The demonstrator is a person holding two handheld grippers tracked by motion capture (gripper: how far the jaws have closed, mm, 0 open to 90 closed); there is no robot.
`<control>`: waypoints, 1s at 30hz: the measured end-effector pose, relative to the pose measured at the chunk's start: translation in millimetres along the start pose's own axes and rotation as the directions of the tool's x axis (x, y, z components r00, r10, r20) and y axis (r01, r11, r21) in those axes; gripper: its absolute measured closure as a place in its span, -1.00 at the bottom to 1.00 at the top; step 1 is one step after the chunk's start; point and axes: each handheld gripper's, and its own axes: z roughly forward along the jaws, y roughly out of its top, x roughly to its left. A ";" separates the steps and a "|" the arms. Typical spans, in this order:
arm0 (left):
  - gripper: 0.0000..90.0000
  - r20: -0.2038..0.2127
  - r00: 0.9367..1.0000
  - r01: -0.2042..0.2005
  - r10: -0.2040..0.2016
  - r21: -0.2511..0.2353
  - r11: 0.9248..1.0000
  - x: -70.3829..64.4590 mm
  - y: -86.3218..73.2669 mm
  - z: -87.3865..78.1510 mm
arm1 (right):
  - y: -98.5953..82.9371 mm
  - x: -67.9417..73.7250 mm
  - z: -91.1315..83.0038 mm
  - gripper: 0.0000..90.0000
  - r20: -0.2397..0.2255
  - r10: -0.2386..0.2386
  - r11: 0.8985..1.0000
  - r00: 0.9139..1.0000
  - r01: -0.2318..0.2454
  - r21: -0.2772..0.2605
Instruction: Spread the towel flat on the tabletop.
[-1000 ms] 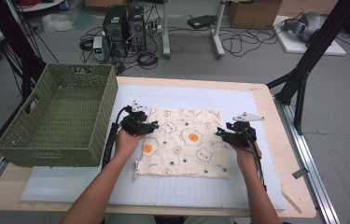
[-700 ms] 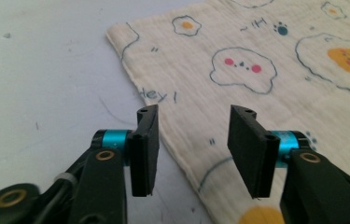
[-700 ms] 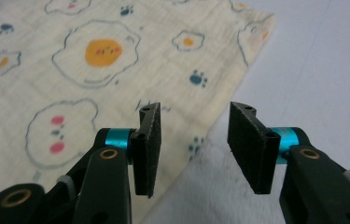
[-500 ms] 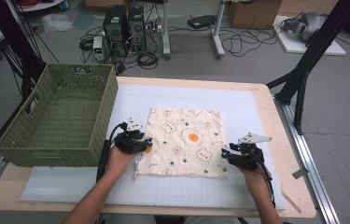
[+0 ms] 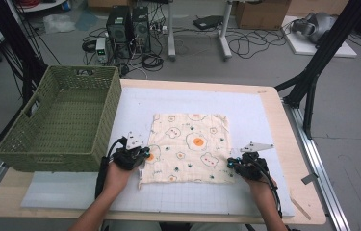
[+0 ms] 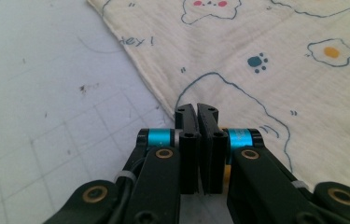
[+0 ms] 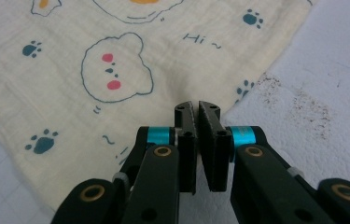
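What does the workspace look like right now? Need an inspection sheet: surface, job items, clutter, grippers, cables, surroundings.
Surface: wooden table under a white gridded mat; dark specks on the mat in the right gripper view.
Job's things: printed cloth spread flat on the mat, near edge slightly rumpled.
Clutter: green woven basket on the table's left, nothing seen inside.
Grippers: left gripper at the cloth's near left corner, jaws shut; right gripper at the near right corner, jaws shut. Whether either pinches fabric cannot be told.
Cables: one trails from each gripper along the forearm; loose cables on the floor.
Surroundings: computer towers, cardboard boxes, black frame struts.
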 end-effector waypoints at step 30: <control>-0.60 0.169 0.983 0.123 -0.072 -0.314 0.941 16.8 4.8 -21.6 | 5.2 -2.6 -45.5 -0.75 0.078 -0.086 0.947 0.993 0.106 -0.303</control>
